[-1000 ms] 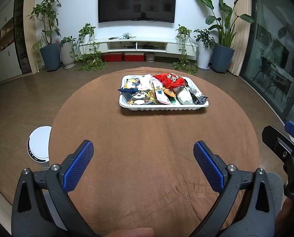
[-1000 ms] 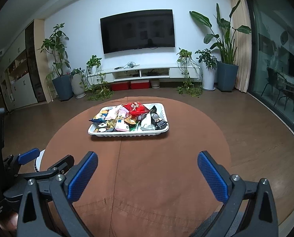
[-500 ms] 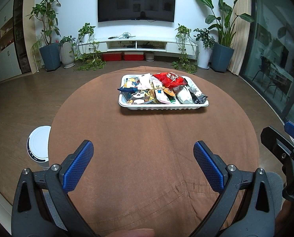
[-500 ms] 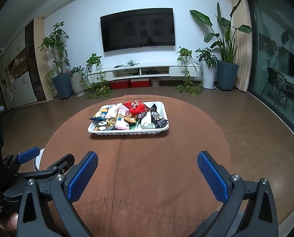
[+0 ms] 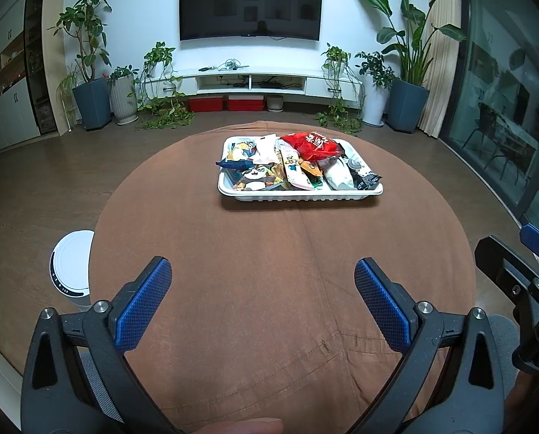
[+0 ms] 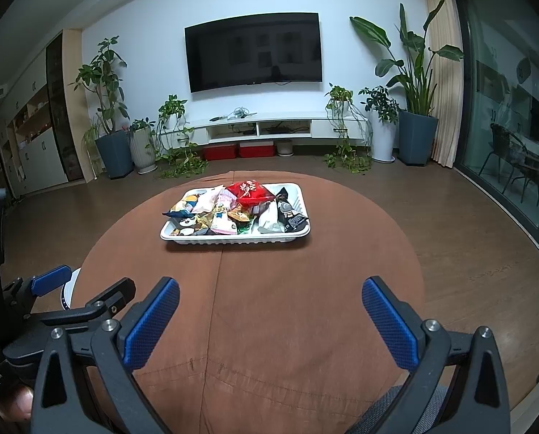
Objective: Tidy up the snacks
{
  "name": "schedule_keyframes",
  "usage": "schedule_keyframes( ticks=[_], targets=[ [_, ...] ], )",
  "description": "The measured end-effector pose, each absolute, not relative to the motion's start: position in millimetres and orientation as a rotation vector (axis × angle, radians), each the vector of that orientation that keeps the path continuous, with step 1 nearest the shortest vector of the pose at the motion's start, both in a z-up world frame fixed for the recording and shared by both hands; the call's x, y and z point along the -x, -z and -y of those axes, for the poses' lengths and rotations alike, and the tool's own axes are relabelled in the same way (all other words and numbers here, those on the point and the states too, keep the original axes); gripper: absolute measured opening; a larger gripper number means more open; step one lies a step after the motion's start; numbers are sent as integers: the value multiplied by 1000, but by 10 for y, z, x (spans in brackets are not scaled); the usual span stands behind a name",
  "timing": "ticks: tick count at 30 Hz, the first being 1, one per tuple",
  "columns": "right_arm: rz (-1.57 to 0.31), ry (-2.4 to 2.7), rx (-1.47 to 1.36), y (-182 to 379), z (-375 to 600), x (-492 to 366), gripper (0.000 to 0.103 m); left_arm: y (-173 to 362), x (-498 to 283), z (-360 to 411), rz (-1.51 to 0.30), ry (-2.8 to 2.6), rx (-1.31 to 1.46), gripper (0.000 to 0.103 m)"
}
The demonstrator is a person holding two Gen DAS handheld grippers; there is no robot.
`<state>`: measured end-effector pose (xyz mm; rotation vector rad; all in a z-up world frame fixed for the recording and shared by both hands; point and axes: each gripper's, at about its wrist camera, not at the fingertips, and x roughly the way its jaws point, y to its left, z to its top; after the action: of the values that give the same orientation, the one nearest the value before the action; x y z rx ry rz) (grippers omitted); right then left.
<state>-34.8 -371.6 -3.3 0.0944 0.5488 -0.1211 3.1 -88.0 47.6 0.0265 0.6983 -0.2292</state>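
The white tray [image 5: 300,197] of snacks [image 5: 294,164] sits well ahead of both tools — left tool [image 5: 262,298] and right tool [image 6: 269,311] gape wide, empty, over the table's [image 5: 269,271] near edge.

Snack packets [image 5: 298,166] in tray [image 5: 302,195], tray on table's [image 5: 269,271] far side

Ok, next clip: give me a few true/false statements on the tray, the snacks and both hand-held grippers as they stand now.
1. The white tray sits on the brown tablecloth. True.
2. The left hand-held gripper is shut on a snack. False: open, holding nothing.
3. A red snack bag lies on top of the pile in the tray. True.
4. The right hand-held gripper reaches into the tray. False: it is open, well short of the tray.
5. Snacks lie scattered on the cloth. False: all are in the tray.
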Motion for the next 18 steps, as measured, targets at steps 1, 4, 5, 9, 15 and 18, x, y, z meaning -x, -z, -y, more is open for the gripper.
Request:
schedule_keyframes(
  ticks=[1,4,5,9,15,18],
  targets=[
    [-549,121,-94,37,3717,354,103,-478,-31,881,-698,230,-26,102],
    [-549,121,-94,35,3716,355,103,-479,-31,879,-698,230,-26,102],
    [-549,121,-94,29,3715,350,103,-479,-31,879,-698,230,-26,102],
    [-551,121,-93,30,3710,345,103,-478,-31,876,-698,230,-27,102],
    [-554,120,-92,50,3711,350,103,-478,-24,876,-697,229,-28,102],
    [-554,120,-92,52,3713,354,103,-480,-20,875,-698,229,-27,102]
  ],
)
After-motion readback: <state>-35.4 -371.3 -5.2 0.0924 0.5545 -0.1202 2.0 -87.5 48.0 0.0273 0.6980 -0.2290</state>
